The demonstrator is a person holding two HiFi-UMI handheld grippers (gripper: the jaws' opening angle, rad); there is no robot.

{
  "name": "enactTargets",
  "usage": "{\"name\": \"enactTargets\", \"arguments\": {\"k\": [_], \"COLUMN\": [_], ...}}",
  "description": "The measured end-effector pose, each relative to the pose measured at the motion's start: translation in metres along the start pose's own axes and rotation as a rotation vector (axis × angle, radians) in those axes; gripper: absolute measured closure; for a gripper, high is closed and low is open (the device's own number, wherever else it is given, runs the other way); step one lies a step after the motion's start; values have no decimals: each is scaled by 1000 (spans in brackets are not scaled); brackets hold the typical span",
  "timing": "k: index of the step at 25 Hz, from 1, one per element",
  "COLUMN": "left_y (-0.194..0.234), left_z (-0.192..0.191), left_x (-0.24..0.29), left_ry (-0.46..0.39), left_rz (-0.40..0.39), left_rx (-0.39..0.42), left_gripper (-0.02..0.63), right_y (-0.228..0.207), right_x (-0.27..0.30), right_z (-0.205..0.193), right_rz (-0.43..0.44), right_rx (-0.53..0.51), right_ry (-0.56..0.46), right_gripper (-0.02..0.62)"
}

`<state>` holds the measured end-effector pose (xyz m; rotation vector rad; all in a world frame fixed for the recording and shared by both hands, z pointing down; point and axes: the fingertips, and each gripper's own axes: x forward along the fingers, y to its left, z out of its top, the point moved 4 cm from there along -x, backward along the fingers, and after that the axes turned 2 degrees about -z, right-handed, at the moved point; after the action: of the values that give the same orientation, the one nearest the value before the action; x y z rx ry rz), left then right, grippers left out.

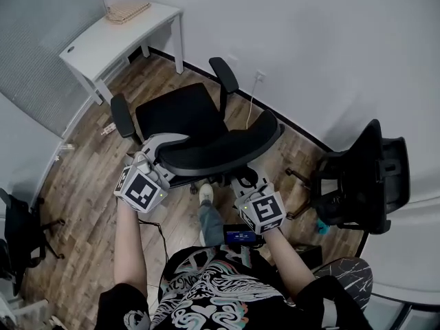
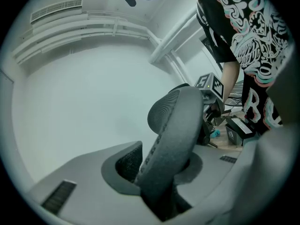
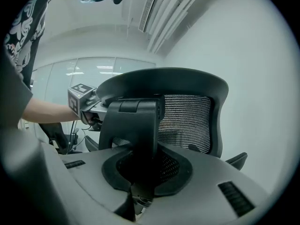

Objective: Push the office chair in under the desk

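Head view: the office chair (image 1: 180, 112) stands on the floor (image 1: 89, 177), well apart from the white counter (image 1: 103, 43), seat toward it. Left tongs (image 1: 159, 148) clamp the backrest (image 1: 227, 150) rim; right tongs (image 1: 244, 183) grip narrowly on its black rear bracket (image 3: 133, 125). I judge the grasp complete. Next I must roll the chair forward, steering the seat under the counter.

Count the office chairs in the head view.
2: the office chair at centre; a second chair at the right. A dark cropped shape at the left edge may be a third.
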<state>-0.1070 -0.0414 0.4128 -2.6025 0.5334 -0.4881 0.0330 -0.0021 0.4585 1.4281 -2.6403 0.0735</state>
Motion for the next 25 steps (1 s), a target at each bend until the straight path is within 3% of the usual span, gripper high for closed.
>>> {"name": "enactTargets", "arguments": {"k": [25], "left_y": [61], "left_z": [-37], "left_x": [-10], "left_ry": [1], "left_rz": [13], "left_rx": [-9], "left_gripper": [462], "right_y": [2], "right_x": [72], "right_z": [11], "right_rz": [21], "right_rx": [-16], "right_ry": [10], "right_gripper": [551]}}
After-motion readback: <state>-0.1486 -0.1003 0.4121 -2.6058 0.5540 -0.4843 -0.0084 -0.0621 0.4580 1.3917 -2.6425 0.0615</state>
